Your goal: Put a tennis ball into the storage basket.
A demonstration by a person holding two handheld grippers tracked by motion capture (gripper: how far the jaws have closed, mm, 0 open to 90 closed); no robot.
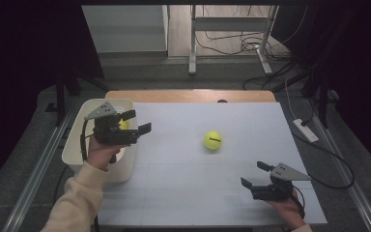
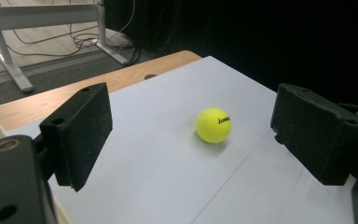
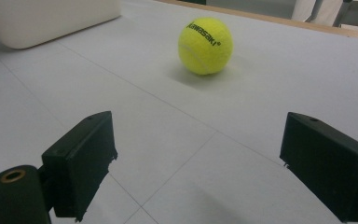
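A yellow tennis ball (image 1: 213, 140) with black lettering lies on the white table top (image 1: 183, 193), right of centre. At the table's left edge my left gripper (image 1: 136, 121) hovers over a white bin (image 1: 77, 150), pointing right toward the ball, open and holding nothing. Something yellow (image 1: 124, 124) shows inside the bin, mostly hidden behind that gripper. In the left gripper view the ball (image 2: 213, 124) sits well beyond the wide-apart jaws. My right gripper (image 1: 253, 174) rests low at the front right, open and empty. In the right gripper view the ball (image 3: 205, 45) lies far ahead.
A wooden strip (image 1: 188, 95) runs along the table's far edge. Beyond it are desk legs (image 1: 192, 43) and loose cables on the floor. A white power strip (image 1: 305, 129) lies off the right side. The bin's wall (image 3: 46, 18) shows in the right gripper view.
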